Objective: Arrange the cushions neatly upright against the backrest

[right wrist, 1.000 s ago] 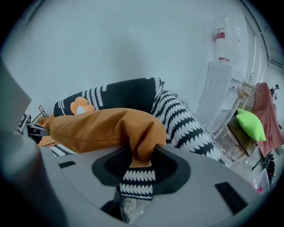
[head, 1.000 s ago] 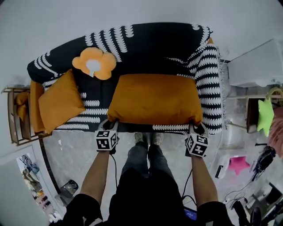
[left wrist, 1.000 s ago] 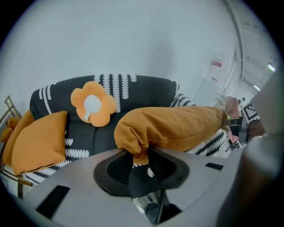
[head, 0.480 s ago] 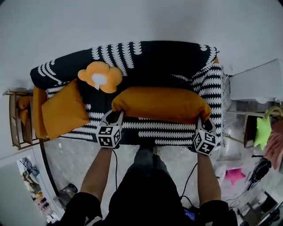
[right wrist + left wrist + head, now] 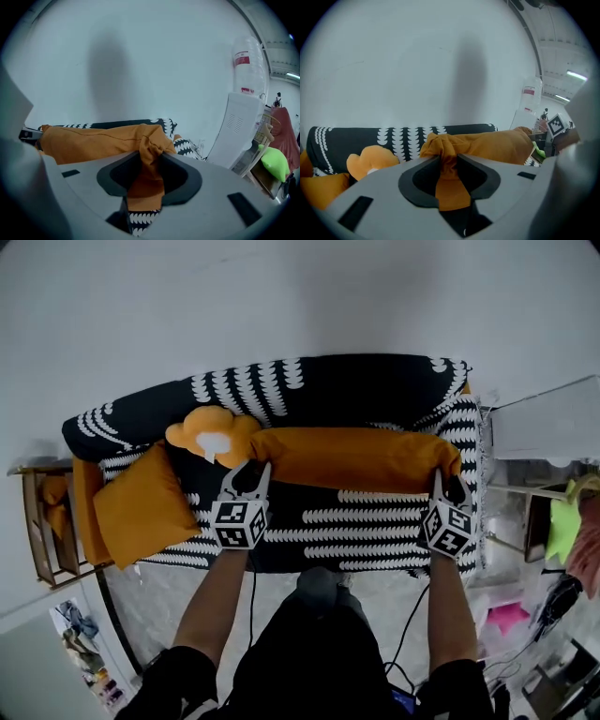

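Over the sofa (image 5: 356, 390) seat, just before its backrest, a long orange cushion (image 5: 352, 457) is held up lengthwise. The left gripper (image 5: 255, 472) pinches the cushion's left corner and the right gripper (image 5: 439, 480) its right corner, jaws narrow on bunched cloth. A flower cushion (image 5: 214, 435) and a square cushion (image 5: 141, 507) sit at the sofa's left end.

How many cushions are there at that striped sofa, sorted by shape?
long orange cushion: 1
square orange cushion: 1
flower-shaped orange cushion: 1
Total: 3
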